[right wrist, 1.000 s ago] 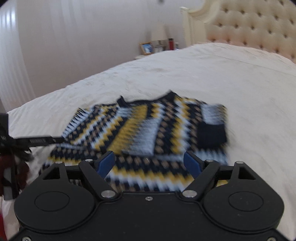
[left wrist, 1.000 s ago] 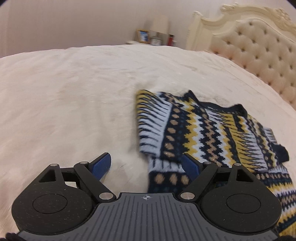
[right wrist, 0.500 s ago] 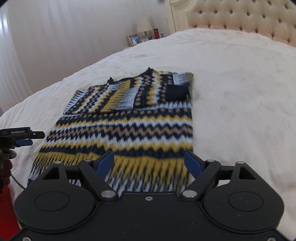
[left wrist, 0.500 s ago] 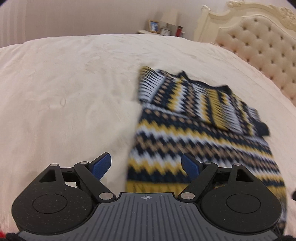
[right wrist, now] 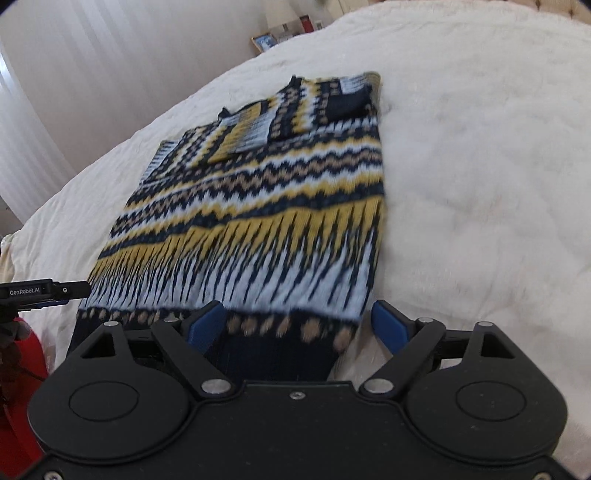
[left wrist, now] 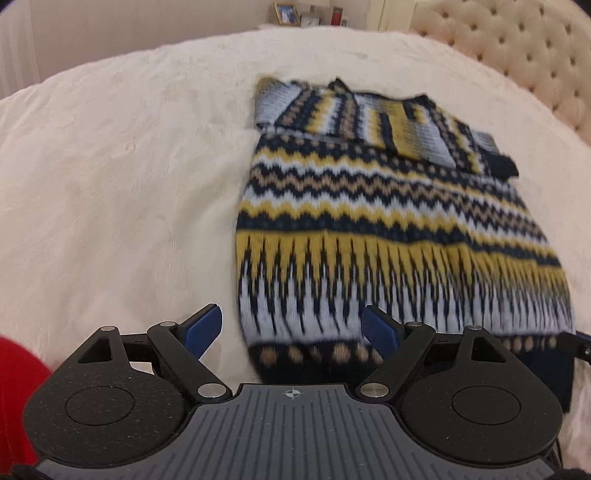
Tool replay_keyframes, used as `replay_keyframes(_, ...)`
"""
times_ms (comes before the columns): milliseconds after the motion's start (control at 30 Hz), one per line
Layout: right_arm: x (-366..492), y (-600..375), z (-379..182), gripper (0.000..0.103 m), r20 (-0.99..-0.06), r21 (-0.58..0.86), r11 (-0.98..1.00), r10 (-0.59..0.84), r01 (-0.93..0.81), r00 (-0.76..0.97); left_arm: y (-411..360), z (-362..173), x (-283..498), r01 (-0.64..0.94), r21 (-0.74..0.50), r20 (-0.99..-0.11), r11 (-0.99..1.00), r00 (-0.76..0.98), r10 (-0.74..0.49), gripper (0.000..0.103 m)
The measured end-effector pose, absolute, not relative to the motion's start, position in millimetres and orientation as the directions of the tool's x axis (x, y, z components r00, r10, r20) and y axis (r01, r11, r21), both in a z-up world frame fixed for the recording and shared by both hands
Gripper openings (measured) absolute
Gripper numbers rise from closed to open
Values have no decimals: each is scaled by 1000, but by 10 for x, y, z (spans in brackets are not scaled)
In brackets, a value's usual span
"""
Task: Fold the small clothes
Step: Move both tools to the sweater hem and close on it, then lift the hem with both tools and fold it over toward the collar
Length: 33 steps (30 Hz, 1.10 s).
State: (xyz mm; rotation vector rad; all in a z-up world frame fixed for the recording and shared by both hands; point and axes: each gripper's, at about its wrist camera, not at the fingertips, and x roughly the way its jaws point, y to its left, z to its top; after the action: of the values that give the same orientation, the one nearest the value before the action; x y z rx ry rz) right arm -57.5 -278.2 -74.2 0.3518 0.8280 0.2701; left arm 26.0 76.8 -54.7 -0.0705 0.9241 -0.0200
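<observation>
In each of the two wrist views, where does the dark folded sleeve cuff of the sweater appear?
Left wrist view: the dark sleeve cuff lies right of centre in the upper half, at the sweater's far right edge.
Right wrist view: the cuff lies above centre, near the sweater's far right corner.
Shared landmark: the framed photo beyond the bed.

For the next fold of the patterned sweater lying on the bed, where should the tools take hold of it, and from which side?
Probably the dark hem band of the sweater, one corner per tool. The hem lies nearest both cameras, sleeves already folded in at the far end. The left tool and right tool are both open at that edge, straddling the left and right corners, so come in low from the near side.
</observation>
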Motion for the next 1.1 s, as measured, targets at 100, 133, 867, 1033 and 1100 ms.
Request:
replay_keyframes(100,-610,-2788,-780,89,-664,420,902,381,-101,643,758,-625,195,-14,-75,-834,997,550,-55,83)
replay_keyframes(133,-617,-2791,-784,89,-663,425,899,385,-101,642,760,-654,180,-19,-74,-846,997,530,-52,83)
replay_keyframes(867,-615,-2775,-853,93,-621,529,839,484,-126,617,857,-808,366,-22,-281,-848,960,474,-237,51)
replay_keyframes(1033,-616,-2770,-850,57,-633,534,837,492,-123,598,924,-785,333,-7,-351,-816,936,492,-303,23)
replay_keyframes(1100,-615,-2753,-858,22,-652,515,850,474,-114,592,938,-768,315,4,-372,-801,928,503,-323,19)
